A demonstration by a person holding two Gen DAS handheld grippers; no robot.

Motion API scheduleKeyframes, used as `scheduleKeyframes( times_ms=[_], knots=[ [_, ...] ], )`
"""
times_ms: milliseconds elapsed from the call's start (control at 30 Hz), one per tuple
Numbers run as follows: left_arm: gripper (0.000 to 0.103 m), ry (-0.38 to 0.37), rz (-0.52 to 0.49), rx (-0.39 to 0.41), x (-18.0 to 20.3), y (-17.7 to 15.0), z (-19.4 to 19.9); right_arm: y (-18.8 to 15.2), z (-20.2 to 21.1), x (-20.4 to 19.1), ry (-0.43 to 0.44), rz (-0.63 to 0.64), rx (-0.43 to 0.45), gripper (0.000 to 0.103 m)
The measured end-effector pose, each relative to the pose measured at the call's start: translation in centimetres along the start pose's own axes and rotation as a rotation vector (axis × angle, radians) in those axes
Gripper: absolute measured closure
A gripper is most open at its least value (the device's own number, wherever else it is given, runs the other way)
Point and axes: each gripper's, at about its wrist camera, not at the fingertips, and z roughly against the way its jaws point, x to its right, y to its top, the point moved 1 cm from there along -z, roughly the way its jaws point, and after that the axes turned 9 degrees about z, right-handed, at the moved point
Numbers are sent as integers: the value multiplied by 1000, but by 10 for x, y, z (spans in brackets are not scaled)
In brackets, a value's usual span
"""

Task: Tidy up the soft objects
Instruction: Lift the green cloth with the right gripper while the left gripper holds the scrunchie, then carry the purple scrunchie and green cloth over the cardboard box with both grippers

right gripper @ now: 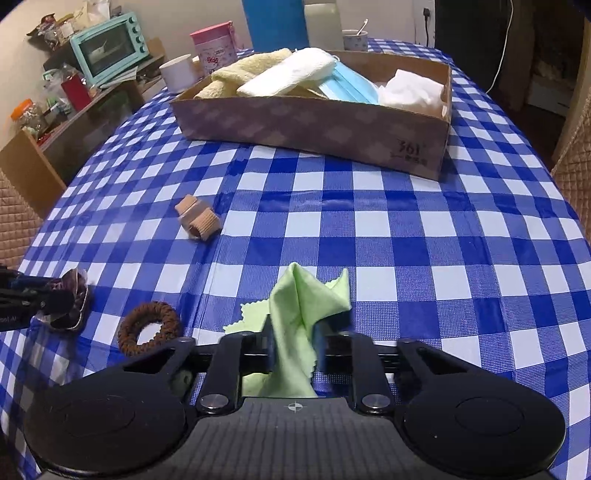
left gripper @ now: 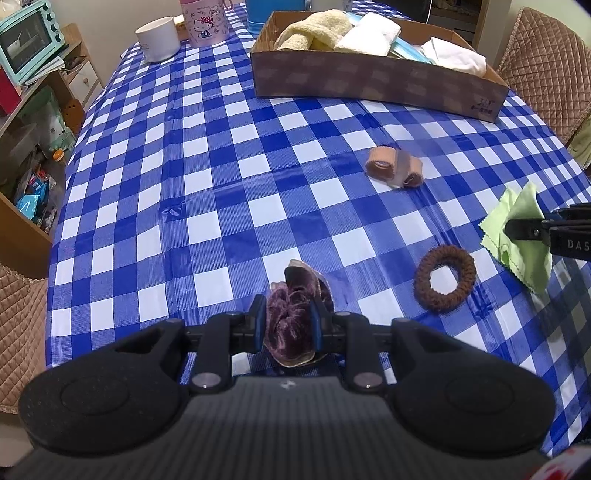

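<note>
My left gripper [left gripper: 288,325] is shut on a purple velvet scrunchie [left gripper: 295,317] just above the checked tablecloth; it also shows at the left edge of the right wrist view [right gripper: 70,302]. My right gripper [right gripper: 295,347] is shut on a light green cloth [right gripper: 299,314], also seen at the right of the left wrist view [left gripper: 521,240]. A brown hair tie [left gripper: 445,278] [right gripper: 149,326] lies between the grippers. A beige elastic band [left gripper: 393,166] [right gripper: 197,219] lies farther out. The cardboard box [left gripper: 369,83] [right gripper: 314,125] at the back holds towels, a blue mask and white cloth.
A white cup [left gripper: 158,38] [right gripper: 179,72], a pink Hello Kitty mug [left gripper: 205,20] [right gripper: 216,44] and a blue container [right gripper: 275,22] stand behind the box. A shelf with a mint toaster oven [right gripper: 110,46] is left of the table. Quilted chairs [left gripper: 543,70] flank it.
</note>
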Motion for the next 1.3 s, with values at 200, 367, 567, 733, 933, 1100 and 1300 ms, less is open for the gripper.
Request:
scheduleKeyframes(
  times_ms=[200, 367, 567, 733, 933, 1100, 1300],
  knots=[
    [80, 0, 1, 2, 0, 0, 0, -1, 4, -3, 24, 10, -2, 96],
    [80, 3, 5, 10, -2, 0, 4, 1, 12, -4, 36, 6, 20, 96],
    [80, 8, 15, 24, -4, -3, 9, 3, 24, -2, 33, -2, 50, 96],
    [80, 12, 24, 41, -7, -4, 17, 3, 36, -1, 31, -20, 77, 96],
    [80, 16, 36, 68, -11, -3, 28, 6, 54, 3, 33, -43, 120, 96],
    [80, 19, 38, 108, -15, 5, 43, 13, 69, 8, 24, -35, 152, 96],
    [80, 2, 43, 163, -18, 28, 60, 30, 85, 18, 5, -3, 200, 96]
  ],
)
